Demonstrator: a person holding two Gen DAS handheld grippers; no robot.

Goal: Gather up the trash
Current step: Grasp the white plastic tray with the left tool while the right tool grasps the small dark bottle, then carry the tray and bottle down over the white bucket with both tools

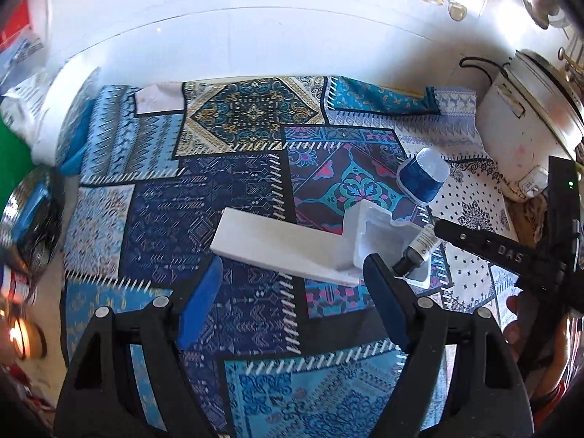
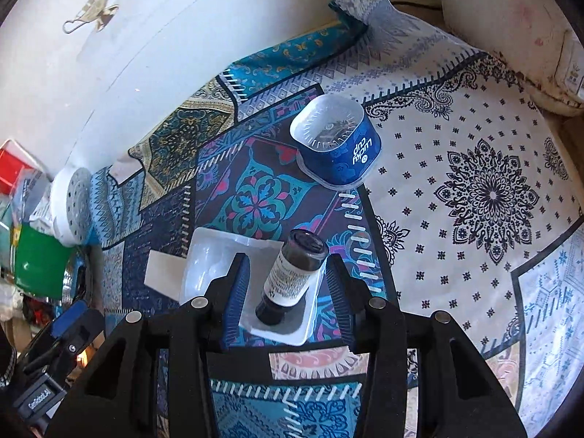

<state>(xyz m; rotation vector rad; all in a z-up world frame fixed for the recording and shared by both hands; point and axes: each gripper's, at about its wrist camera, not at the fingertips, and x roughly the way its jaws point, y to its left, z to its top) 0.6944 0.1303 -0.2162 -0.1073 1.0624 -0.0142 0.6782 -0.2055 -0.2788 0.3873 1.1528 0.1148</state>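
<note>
A small dark bottle with a white label (image 2: 290, 277) lies tilted in a white plastic tray (image 2: 204, 259) on the patterned cloth. My right gripper (image 2: 288, 284) is open, its blue pads on either side of the bottle, not touching it. A blue "Lucky cup" container (image 2: 337, 146) lies on its side beyond. In the left wrist view my left gripper (image 1: 292, 292) is open above the cloth, just short of a white styrofoam slab (image 1: 277, 246) that leans on the tray (image 1: 376, 237). The bottle (image 1: 419, 246) and the cup (image 1: 423, 175) show at right.
A white rice cooker (image 1: 518, 124) stands at the right edge of the cloth. A green container (image 2: 40, 259) and a white perforated piece (image 2: 73, 200) sit at the cloth's left edge. A white wall runs behind the cloth.
</note>
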